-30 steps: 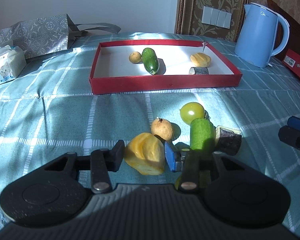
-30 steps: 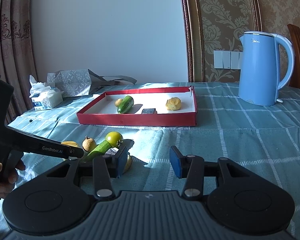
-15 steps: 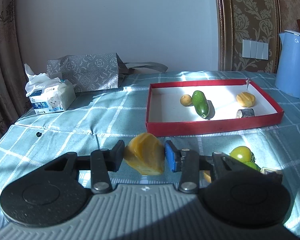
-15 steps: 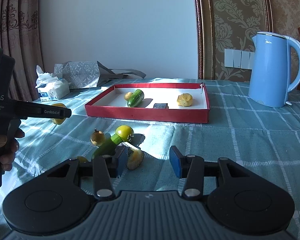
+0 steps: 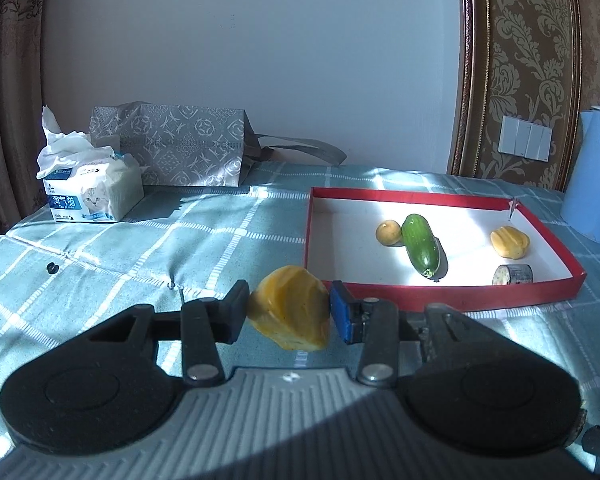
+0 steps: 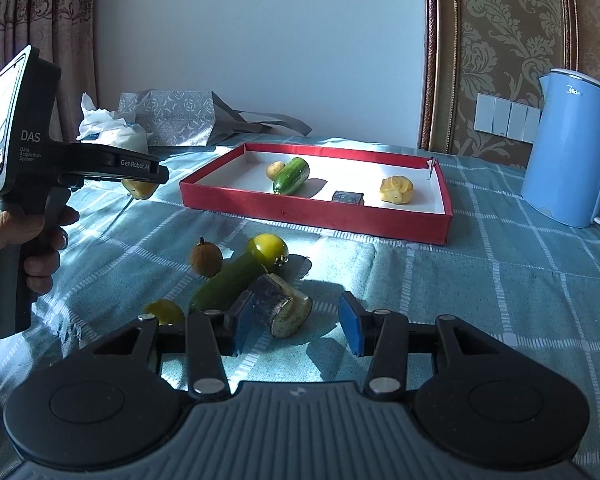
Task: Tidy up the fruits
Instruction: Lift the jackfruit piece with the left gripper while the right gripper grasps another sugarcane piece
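My left gripper (image 5: pixel 288 312) is shut on a yellow lobed fruit (image 5: pixel 288 308) and holds it above the cloth, left of the red tray (image 5: pixel 440 294). In the tray lie a cucumber (image 5: pixel 420 250), a small yellow round fruit (image 5: pixel 388 233), a yellow lobed piece (image 5: pixel 510 243) and a dark chunk (image 5: pixel 513 275). My right gripper (image 6: pixel 294 324) is open, low over a pile on the cloth. A dark cut chunk (image 6: pixel 280 308) lies between its fingers, close to the left pad and apart from the right one. Behind it are a green cucumber (image 6: pixel 228 286), a yellow-green round fruit (image 6: pixel 268 252) and a brown round fruit (image 6: pixel 206 258).
A blue kettle (image 6: pixel 572 148) stands right of the tray. A tissue pack (image 5: pixel 92 196) and a grey patterned bag (image 5: pixel 180 148) sit at the back left. A person's hand (image 6: pixel 4 236) holds the left tool at the left edge. A yellow piece (image 6: pixel 164 311) lies by my right gripper's left finger.
My left gripper has lifted the yellow fruit off the pile and swung left and up with it. My right gripper has closed in on the pile, and the dark chunk now lies between its fingers.
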Tool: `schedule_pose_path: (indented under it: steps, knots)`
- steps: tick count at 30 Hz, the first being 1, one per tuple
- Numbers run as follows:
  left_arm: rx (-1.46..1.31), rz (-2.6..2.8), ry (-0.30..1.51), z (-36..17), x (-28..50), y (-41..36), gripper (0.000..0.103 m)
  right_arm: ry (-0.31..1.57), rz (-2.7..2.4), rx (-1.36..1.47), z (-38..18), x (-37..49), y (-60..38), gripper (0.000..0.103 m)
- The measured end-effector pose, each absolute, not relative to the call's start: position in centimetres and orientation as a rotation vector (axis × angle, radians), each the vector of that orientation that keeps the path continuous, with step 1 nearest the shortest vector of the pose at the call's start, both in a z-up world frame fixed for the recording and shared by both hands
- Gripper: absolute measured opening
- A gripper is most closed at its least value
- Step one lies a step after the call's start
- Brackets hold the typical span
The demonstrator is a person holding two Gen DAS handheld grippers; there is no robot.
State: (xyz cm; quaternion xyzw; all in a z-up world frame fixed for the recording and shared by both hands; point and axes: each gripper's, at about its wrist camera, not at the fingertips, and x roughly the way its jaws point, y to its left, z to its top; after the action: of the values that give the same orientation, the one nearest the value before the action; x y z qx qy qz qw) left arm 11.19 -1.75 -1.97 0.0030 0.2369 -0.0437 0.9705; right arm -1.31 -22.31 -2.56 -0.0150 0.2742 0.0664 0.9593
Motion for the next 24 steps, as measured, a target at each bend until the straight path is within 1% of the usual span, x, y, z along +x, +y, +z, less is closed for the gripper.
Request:
schedule_pose_path:
  steps: [8,11,13,14,15,24]
  knots:
    - [0.051,-0.052,0.429,-1.8,10.6,-2.0,0.04,0.599,0.169,-0.067,-3.7,0.6,-21.9,0.045]
    - [0.041,-0.058,0.442,-2.0,10.8,-1.8,0.04,0.603,0.181,-0.066,-3.8,0.9,-22.0,0.045]
    - [0.037,-0.062,0.453,-2.1,11.0,-1.8,0.04,0.604,0.192,-0.072,-3.9,1.1,-21.9,0.047]
    - [0.035,-0.062,0.455,-2.1,11.0,-1.7,0.04,0.602,0.196,-0.075,-4.0,1.1,-21.9,0.05]
    - [0.035,-0.062,0.455,-2.1,11.0,-1.7,0.04,0.599,0.197,-0.077,-4.0,1.1,-21.9,0.051]
    - [0.044,-0.064,0.459,-2.3,11.1,-1.8,0.04,0.593,0.244,-0.103,-3.9,1.8,-21.5,0.051]
